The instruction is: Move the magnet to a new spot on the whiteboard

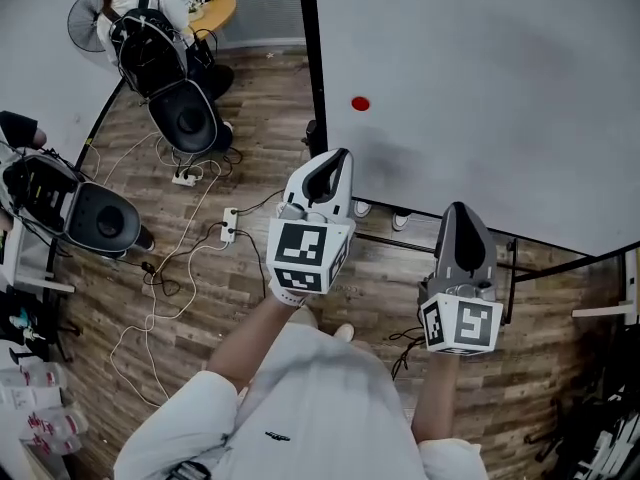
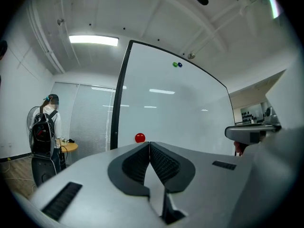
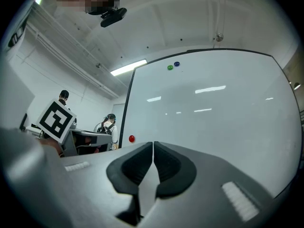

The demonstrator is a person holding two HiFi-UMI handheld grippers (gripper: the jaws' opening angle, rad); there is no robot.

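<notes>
Red magnet [image 1: 360,103]: on whiteboard [image 1: 480,88] near its left edge, just ahead of the nearer left claw [image 2: 149,144], apart; left claw and right claw [image 3: 153,144] both clenched, apparently empty.

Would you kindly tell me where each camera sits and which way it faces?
Head view: on the person's head, looking steeply down at whiteboard and floor; arms, left tongs, right tongs show.
Left gripper view: on the left tongs, facing the whiteboard; shut jaws show.
Right gripper view: on the right tongs, facing the whiteboard; shut jaws show.
All share the red magnet.
</notes>
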